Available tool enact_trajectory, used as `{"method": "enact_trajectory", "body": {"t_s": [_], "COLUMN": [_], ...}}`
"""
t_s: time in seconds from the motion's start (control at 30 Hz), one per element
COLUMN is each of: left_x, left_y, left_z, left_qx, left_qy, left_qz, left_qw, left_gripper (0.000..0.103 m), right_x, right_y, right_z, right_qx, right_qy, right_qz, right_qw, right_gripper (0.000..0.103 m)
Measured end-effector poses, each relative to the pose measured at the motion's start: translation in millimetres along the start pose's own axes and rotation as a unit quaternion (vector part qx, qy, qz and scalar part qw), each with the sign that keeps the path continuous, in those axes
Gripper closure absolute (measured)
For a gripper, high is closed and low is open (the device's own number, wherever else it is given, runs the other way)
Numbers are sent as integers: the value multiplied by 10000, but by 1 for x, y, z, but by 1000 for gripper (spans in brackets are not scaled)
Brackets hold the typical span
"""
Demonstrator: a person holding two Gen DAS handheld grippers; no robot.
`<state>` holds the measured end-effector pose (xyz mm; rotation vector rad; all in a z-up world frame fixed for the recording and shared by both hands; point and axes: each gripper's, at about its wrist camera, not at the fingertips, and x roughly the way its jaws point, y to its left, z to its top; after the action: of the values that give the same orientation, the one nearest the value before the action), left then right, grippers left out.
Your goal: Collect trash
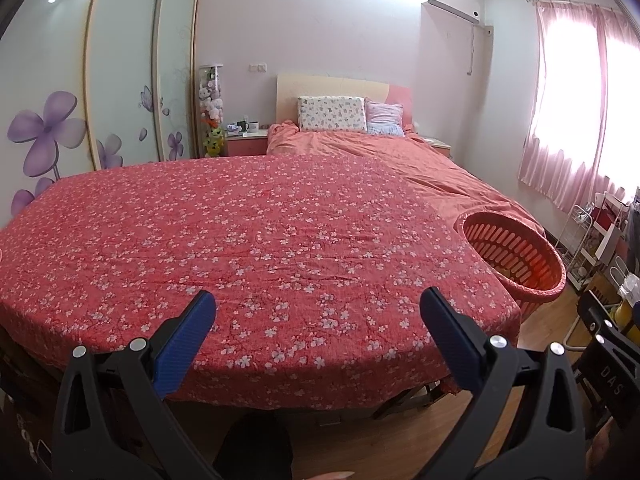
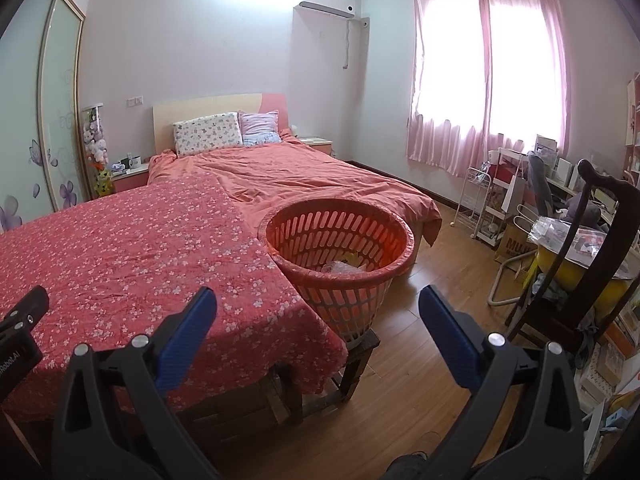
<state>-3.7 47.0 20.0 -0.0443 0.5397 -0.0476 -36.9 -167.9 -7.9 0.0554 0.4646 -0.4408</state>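
Left tongs: our left gripper (image 1: 318, 306) hangs over the near edge of the table with its blue pads wide apart and nothing between them.

Right tongs: our right gripper (image 2: 318, 306) is spread just as wide and empty, out past the table's right corner, above the wooden floor (image 2: 432, 264).

Trash: the only litter we can see lies at the bottom of the orange basket (image 2: 340, 240), a crumpled clear wrapper and something yellow; what exactly, we cannot tell.

Basket: it stands on a small wooden stool (image 2: 360, 354), touching the right edge of the table.

Table: the red flowered cloth (image 1: 248, 240) is bare from edge to edge in both views, rumpled in low folds.

Step in hand: we judge the collecting is nearly or wholly done, so the job now is a last look.

How to do it well: we would sweep both cameras slowly along the edges of the cloth and into its creases, where a small scrap could hide among the white flowers. If one turns up, we would come down flat on it and pinch only the scrap, since the loose cloth would lift with it.

Room: a bedroom, with the bed (image 2: 304, 172) just beyond the table, pink curtains (image 2: 488, 76) at a bright window, and a cluttered chair (image 2: 580, 248) to the right.

Risk: the basket sits high on a narrow stool; a knock could tip it.
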Motion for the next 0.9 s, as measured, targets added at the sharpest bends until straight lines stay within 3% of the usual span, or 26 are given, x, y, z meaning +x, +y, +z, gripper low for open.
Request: {"method": "enact_trajectory", "body": {"t_s": [0.9], "left_x": [-1], "left_y": [-2], "left_z": [1], "left_qx": [6], "left_qy": [6], "left_qz": [1], "left_qw": [10000], "left_gripper": [2], "right_x": [0], "right_y": [2], "right_z": [0], "right_qx": [0], "right_qy": [13], "right_qz": [16], "right_qw": [10000], "right_gripper": [4]}}
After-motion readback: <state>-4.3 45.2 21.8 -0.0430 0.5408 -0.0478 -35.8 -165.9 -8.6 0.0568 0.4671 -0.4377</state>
